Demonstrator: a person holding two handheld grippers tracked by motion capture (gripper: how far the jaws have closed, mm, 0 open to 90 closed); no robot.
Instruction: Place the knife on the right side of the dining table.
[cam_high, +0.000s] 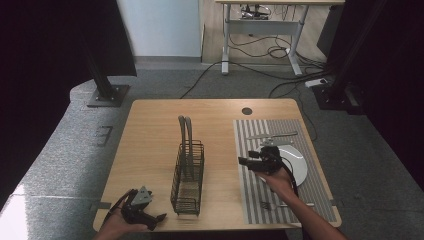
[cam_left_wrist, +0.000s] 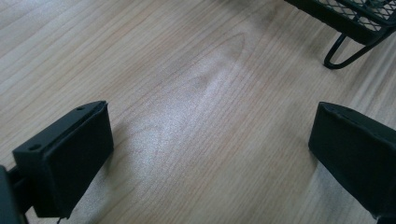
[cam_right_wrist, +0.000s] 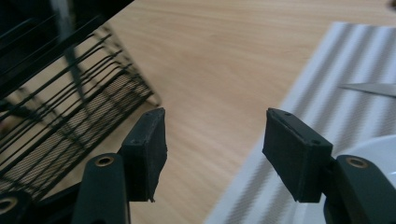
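A black wire caddy (cam_high: 188, 176) stands mid-table with two grey utensil handles (cam_high: 185, 131) rising out of it. To its right lies a striped placemat (cam_high: 250, 200) bearing a white plate (cam_high: 299, 167), a knife (cam_high: 273, 135) beyond the plate and a fork (cam_high: 280, 204) near the front. My right gripper (cam_high: 242, 161) hovers over the mat's left edge and points left at the caddy (cam_right_wrist: 70, 112). Its jaws (cam_right_wrist: 215, 123) are open with nothing between them. My left gripper (cam_high: 159, 218) rests low at the table's front left, open (cam_left_wrist: 212, 126) over bare wood, with the caddy's foot (cam_left_wrist: 343, 51) ahead.
The wooden table (cam_high: 150, 135) has a dark round grommet (cam_high: 247, 111) at its far edge. Beyond it are grey floor, black stand bases (cam_high: 107, 95), cables and a desk frame (cam_high: 260, 30). The knife blade (cam_right_wrist: 369, 88) and plate rim (cam_right_wrist: 373, 149) show on the striped mat (cam_right_wrist: 327, 60).
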